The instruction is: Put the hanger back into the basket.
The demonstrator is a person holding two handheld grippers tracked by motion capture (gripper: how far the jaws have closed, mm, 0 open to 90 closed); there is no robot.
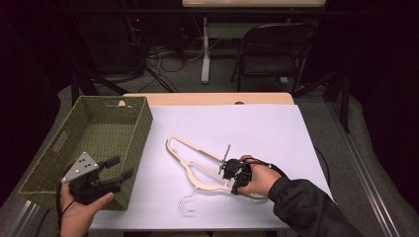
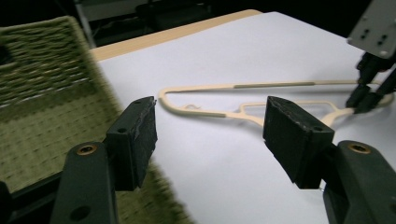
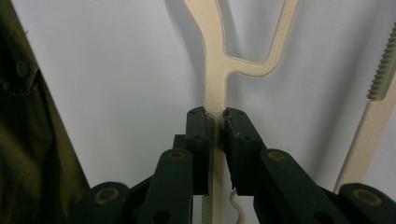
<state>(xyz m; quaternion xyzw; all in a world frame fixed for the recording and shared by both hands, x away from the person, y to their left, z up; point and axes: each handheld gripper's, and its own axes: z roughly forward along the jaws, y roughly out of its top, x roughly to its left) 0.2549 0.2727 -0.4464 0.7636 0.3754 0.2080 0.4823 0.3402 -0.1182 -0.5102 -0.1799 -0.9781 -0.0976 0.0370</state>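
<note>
A cream plastic clothes hanger (image 1: pixel 197 160) with a metal hook lies on the white table sheet (image 1: pixel 262 128). My right gripper (image 1: pixel 233 174) is shut on the hanger's arm near its right end; in the right gripper view the cream bar (image 3: pixel 215 70) runs up from between the closed pads (image 3: pixel 198 135). My left gripper (image 1: pixel 121 168) is open and holds nothing, hovering over the near right corner of the green woven basket (image 1: pixel 44 168). From the left gripper view, the hanger (image 2: pixel 243 100) lies ahead between the spread jaws, with the right gripper (image 2: pixel 369 93) at its far end.
The basket (image 2: pixel 42 98) stands at the table's left side, its inside bare. The wooden table edge (image 1: pixel 207 98) shows behind the sheet. A folding chair (image 1: pixel 274 52), table legs and cables stand on the floor beyond.
</note>
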